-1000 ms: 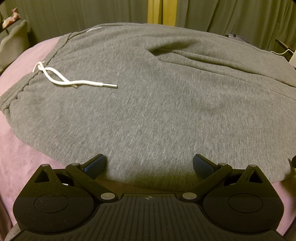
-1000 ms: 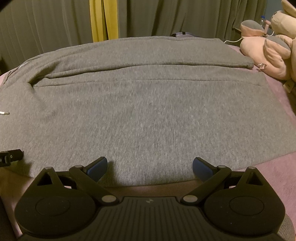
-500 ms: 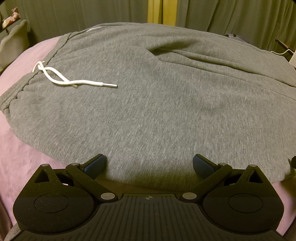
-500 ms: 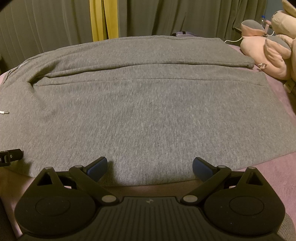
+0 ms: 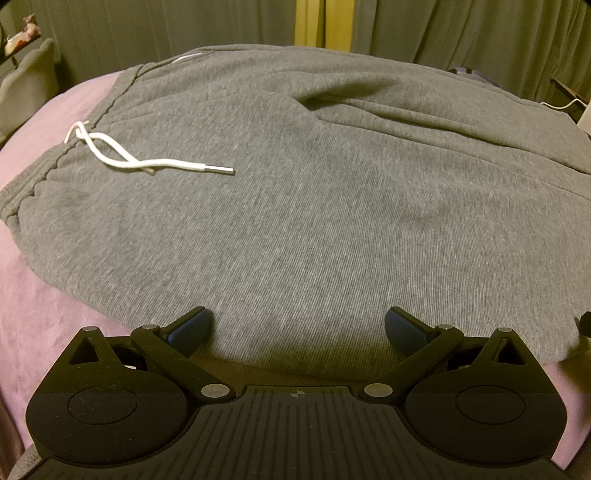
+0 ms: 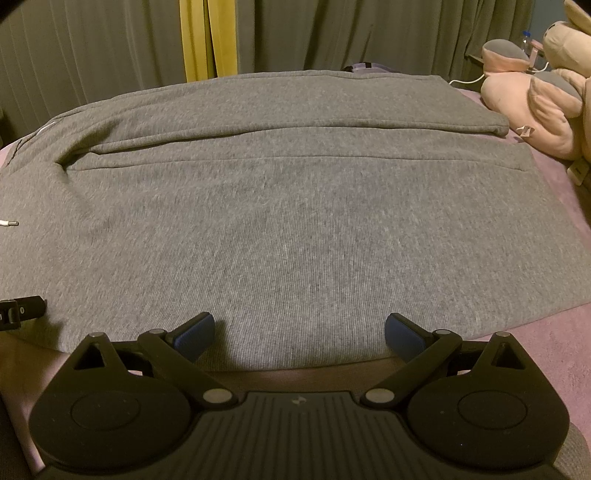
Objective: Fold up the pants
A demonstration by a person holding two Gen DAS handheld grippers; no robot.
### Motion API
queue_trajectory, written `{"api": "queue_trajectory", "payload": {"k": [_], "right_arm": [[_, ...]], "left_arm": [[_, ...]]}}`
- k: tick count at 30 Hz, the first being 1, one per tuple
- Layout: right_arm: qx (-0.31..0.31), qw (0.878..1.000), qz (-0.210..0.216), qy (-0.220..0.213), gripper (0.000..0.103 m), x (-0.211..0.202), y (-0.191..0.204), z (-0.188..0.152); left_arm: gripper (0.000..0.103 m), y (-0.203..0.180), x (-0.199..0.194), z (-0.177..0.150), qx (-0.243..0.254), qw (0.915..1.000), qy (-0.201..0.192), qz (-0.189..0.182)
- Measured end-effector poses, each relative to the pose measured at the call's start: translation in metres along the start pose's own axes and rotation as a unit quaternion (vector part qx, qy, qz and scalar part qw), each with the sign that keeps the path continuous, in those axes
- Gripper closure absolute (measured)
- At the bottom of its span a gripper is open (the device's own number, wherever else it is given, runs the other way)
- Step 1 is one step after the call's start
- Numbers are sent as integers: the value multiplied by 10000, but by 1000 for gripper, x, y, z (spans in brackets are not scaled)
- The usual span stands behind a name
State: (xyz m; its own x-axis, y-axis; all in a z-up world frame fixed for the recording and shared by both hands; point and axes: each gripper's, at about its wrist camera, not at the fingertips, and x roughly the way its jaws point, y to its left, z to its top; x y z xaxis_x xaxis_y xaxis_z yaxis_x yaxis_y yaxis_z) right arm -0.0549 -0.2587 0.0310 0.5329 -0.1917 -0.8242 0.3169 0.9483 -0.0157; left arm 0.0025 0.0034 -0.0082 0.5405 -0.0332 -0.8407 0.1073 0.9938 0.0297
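Grey sweatpants lie spread flat on a pink bed cover, waistband to the left with a white drawstring resting on the fabric. The two legs stretch to the right, one behind the other, with a fold line between them. My left gripper stands open at the near edge of the pants, below the hip area, nothing between its blue pads. My right gripper is likewise open at the near edge of the front leg. The left gripper's side shows at the left border of the right wrist view.
Pink and grey plush toys crowd the far right of the bed. Grey-green curtains with a yellow strip hang behind. A grey cushion sits at far left. A white cable trails near the toys.
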Motion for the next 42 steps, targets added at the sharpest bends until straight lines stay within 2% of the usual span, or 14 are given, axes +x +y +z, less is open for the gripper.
{"api": "queue_trajectory", "payload": {"k": [24, 29, 33, 38, 42], "right_arm": [[0, 10000, 0, 5, 4, 0, 0, 0], [69, 9999, 114, -33, 4, 0, 0, 2], [275, 9990, 296, -182, 4, 5, -5, 10], [863, 9950, 374, 329, 4, 44, -20, 28], [806, 9959, 212, 344, 4, 58, -19, 36]], "left_arm": [[0, 0, 1, 0, -32, 10000, 11, -24], [0, 3, -1, 2, -124, 9999, -31, -85], [0, 6, -10, 6, -287, 9990, -262, -210], [0, 4, -8, 24, -379, 9971, -653, 24], [0, 12, 9, 50, -715, 9939, -820, 159]]}}
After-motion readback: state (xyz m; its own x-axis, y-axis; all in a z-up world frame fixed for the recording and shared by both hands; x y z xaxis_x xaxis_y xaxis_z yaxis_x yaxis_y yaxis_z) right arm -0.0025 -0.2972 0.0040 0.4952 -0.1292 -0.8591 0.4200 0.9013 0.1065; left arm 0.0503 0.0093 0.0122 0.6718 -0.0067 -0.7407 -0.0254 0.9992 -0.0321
